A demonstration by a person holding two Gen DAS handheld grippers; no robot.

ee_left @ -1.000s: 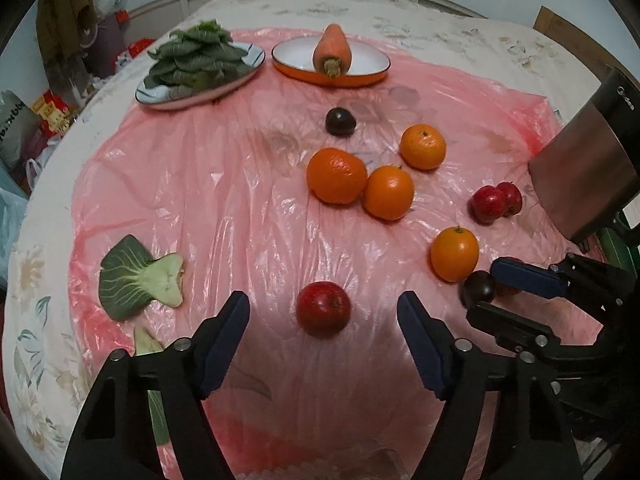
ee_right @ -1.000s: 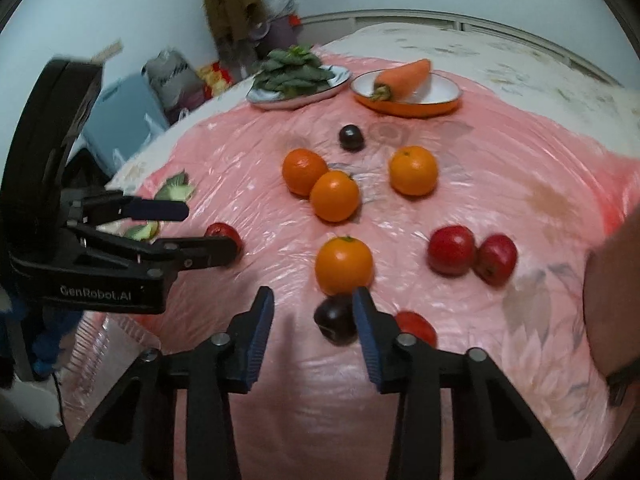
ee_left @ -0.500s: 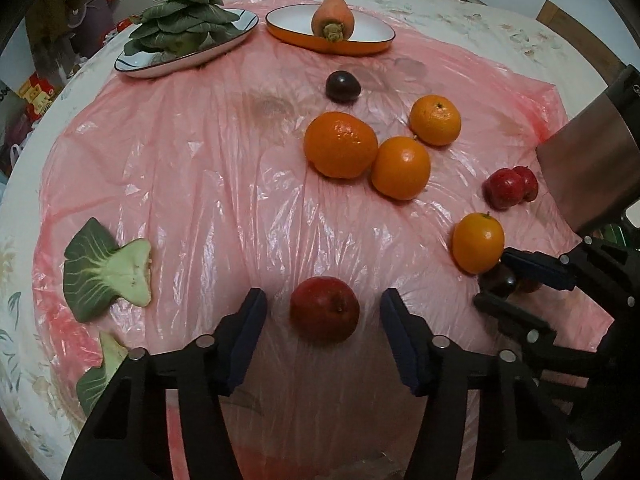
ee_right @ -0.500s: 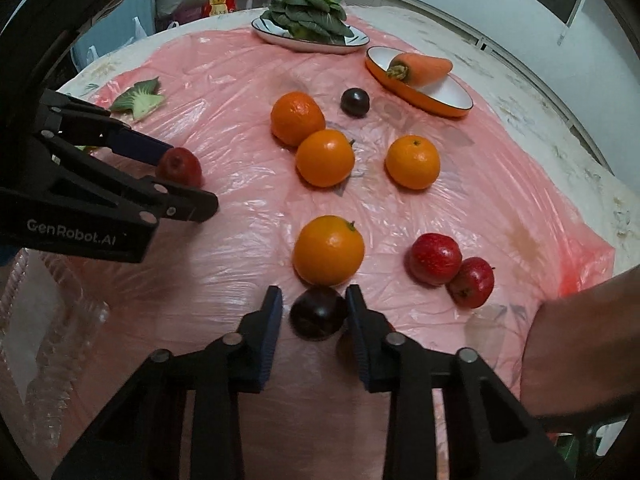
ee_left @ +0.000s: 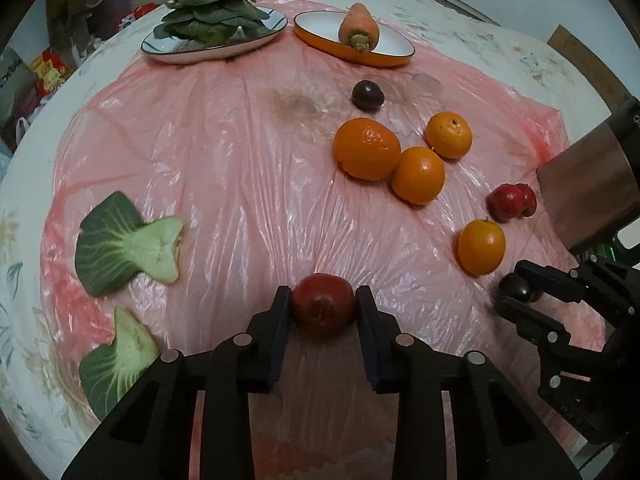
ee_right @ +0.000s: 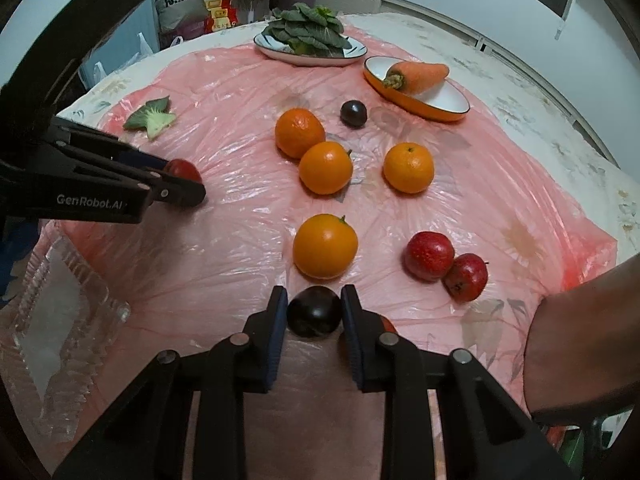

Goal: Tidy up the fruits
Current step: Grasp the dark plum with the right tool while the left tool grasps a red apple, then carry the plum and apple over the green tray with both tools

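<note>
A dark red apple [ee_left: 323, 307] lies on the pink plastic sheet between the pads of my left gripper [ee_left: 323, 300]. Its jaws are closing and both pads touch the apple's sides. In the right wrist view the same gripper [ee_right: 192, 188] covers most of that apple [ee_right: 182, 168]. My right gripper [ee_right: 314, 300] is shut on a dark plum [ee_right: 314, 312], which rests on the sheet just in front of an orange [ee_right: 325, 246]. Two red apples [ee_right: 429, 256] sit to its right. Farther back lie three oranges [ee_right: 326, 168] and a second dark plum [ee_right: 353, 113].
A plate of leafy greens [ee_right: 276, 51] and an orange dish [ee_right: 440, 114] holding a carrot [ee_right: 420, 74] stand at the far edge. Two bok choy pieces [ee_left: 124, 240] lie left. A clear plastic tray [ee_right: 52, 320] sits near left. A person's forearm [ee_right: 580, 340] is at the right.
Both grippers have come down and forward a little and closed. The left pads now touch the red apple, and the right pads now clamp the dark plum.
</note>
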